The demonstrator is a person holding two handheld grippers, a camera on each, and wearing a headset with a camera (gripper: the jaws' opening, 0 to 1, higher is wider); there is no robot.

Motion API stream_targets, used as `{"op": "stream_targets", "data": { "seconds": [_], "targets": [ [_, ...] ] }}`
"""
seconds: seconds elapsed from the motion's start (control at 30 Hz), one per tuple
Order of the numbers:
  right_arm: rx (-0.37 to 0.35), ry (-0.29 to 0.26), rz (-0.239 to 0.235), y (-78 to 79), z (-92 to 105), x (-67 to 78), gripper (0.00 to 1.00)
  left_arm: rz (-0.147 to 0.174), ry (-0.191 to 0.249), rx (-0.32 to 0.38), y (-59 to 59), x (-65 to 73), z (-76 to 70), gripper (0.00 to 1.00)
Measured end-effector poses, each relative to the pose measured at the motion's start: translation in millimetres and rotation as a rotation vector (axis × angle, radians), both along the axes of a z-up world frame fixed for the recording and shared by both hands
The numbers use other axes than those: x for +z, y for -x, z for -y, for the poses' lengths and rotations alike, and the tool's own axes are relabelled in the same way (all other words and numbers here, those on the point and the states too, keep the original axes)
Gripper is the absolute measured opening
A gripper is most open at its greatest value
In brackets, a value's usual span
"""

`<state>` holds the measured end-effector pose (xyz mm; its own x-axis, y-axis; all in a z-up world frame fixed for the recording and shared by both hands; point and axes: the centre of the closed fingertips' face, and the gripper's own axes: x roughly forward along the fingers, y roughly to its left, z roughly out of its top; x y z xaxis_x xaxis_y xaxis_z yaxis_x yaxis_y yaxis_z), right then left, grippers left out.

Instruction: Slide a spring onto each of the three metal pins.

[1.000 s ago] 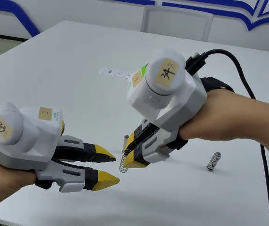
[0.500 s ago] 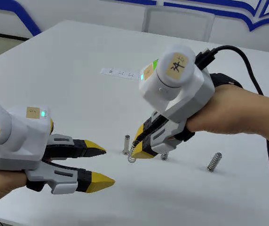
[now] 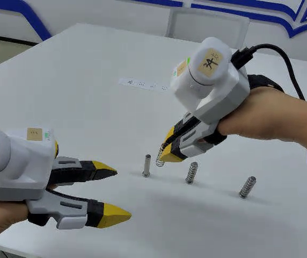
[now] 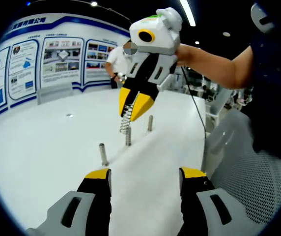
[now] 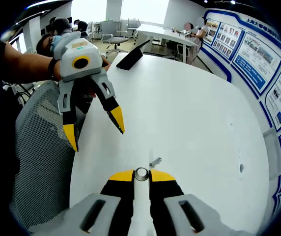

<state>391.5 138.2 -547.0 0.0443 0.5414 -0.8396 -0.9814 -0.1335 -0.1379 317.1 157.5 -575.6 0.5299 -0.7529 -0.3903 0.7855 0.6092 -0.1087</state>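
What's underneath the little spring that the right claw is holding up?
Bare white table. The spring, pinched in the right gripper, hangs clear of it; the one bare pin stands just beside, not directly below. The jaws hide the spring's top.

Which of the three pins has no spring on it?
The bare pin at the left end of the row in the head view, beside the spring held by the right gripper. The middle pin and right-end pin each carry one.

At lower left, the left gripper [image 3: 122, 193] is made up of a white housing, 2 black yellow-tipped fingers [image 3: 81, 171] and a tan label [image 3: 34, 134]. At upper right, the right gripper [image 3: 165, 155] is built alike, with a black cable [image 3: 263, 47] attached; a black wrist strap [image 3: 261, 81] is worn.
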Motion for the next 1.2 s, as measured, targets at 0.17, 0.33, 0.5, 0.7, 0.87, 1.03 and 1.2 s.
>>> {"op": "stream_targets", "data": {
  "seconds": [0.17,0.33,0.5,0.7,0.87,1.03,1.2],
  "targets": [
    [-0.016,-0.013,0.001,-10.5,-9.6,-0.4,0.12,-0.004,-0.001,-0.004,1.0,-1.7,4.3,0.61],
    [-0.023,-0.017,0.007,-17.3,-19.9,-3.5,0.12,-0.007,0.000,-0.001,1.0,-2.5,4.2,0.63],
    [-0.045,-0.005,-0.011,-26.0,-25.0,-13.6,0.12,-0.008,0.003,-0.003,1.9,-2.9,4.9,0.65],
    [-0.049,0.013,-0.021,-26.3,-25.5,-20.2,0.12,-0.005,0.006,-0.009,2.1,-2.7,6.5,0.67],
    [-0.059,0.016,-0.029,-27.8,-27.2,-24.3,0.12,-0.006,0.006,-0.012,2.5,-3.3,7.4,0.69],
    [-0.062,0.025,-0.035,-26.7,-27.8,-28.5,0.12,-0.007,0.003,-0.015,3.4,-4.0,8.1,0.70],
    [-0.069,0.028,-0.042,-27.5,-27.3,-30.2,0.12,-0.007,0.001,-0.016,3.2,-4.5,8.4,0.71]
  ]
}}
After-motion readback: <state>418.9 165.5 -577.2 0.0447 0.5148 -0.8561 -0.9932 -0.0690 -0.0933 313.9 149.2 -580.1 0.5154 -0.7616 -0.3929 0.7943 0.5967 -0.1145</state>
